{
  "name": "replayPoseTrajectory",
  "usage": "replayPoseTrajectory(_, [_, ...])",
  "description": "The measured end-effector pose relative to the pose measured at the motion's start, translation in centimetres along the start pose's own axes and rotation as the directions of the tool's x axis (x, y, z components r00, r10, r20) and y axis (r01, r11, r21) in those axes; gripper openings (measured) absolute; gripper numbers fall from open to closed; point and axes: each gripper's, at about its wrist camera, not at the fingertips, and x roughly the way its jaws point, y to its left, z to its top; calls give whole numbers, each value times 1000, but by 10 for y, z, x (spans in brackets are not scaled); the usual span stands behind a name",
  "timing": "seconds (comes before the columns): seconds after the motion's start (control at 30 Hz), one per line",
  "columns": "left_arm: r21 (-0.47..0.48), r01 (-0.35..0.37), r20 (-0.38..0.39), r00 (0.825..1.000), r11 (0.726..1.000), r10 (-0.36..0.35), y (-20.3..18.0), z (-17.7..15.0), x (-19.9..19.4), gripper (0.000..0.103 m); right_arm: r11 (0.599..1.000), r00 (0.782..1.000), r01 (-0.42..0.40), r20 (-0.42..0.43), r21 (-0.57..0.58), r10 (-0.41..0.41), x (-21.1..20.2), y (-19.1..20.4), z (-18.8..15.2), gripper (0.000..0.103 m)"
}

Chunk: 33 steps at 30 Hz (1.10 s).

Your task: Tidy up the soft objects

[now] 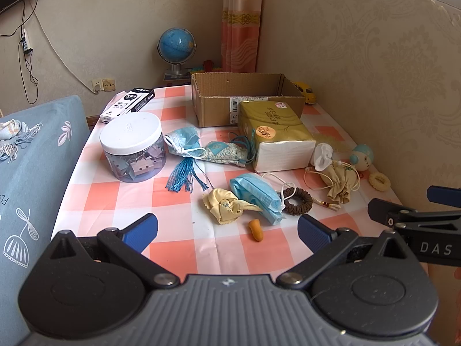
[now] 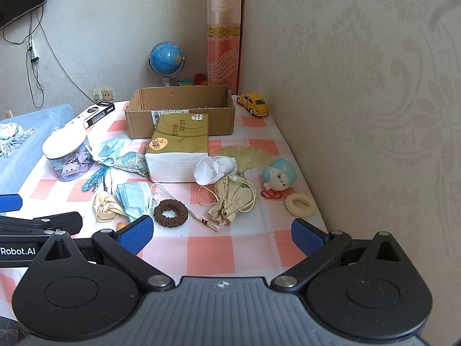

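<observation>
Grippers were both held apart and empty above the near table edge: left gripper [image 1: 227, 227], right gripper [image 2: 222, 235]. Masks [image 1: 256, 197], cloth [image 1: 226, 204] and pouch [image 2: 230, 199] lay before the box [image 2: 178, 115]. Earplug [image 1: 255, 229] was fully seen only from the left; toy car [image 2: 256, 103] clearly only from the right.

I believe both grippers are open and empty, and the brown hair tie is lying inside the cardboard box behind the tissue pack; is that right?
Not quite. Both the left gripper and the right gripper are open and empty, but the brown hair tie lies on the checked tablecloth near the blue face mask, well in front of the cardboard box behind the tissue pack. The right wrist view shows it.
</observation>
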Motion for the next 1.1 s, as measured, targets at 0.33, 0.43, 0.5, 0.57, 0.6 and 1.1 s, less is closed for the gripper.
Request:
replayPoseTrajectory(0.33, [0, 0, -1, 1000, 1000, 0, 1, 0, 0, 103, 1000, 1000, 3, 2, -3, -3, -3, 0, 2, 103])
replayPoseTrajectory(0.43, [-1, 2, -1, 1000, 1000, -2, 1, 0, 0, 103, 1000, 1000, 3, 2, -4, -3, -2, -1, 2, 103])
replayPoseTrajectory(0.5, [0, 1, -1, 1000, 1000, -1, 1, 0, 0, 103, 1000, 1000, 3, 2, -5, -3, -2, -1, 3, 103])
replayPoseTrajectory(0.57, [0, 1, -2, 1000, 1000, -1, 1, 0, 1, 103, 1000, 1000, 2, 2, -6, -2, -2, -1, 3, 103])
replayPoseTrajectory(0.6, [0, 0, -5, 1000, 1000, 0, 1, 1, 2, 103, 1000, 1000, 3, 2, -8, -3, -2, -1, 3, 103])
replayPoseTrajectory(1.1, [20, 22, -15, 1000, 1000, -21, 2, 6, 14, 103, 999, 1000, 12, 7, -35, -12, 6, 3, 6, 103])
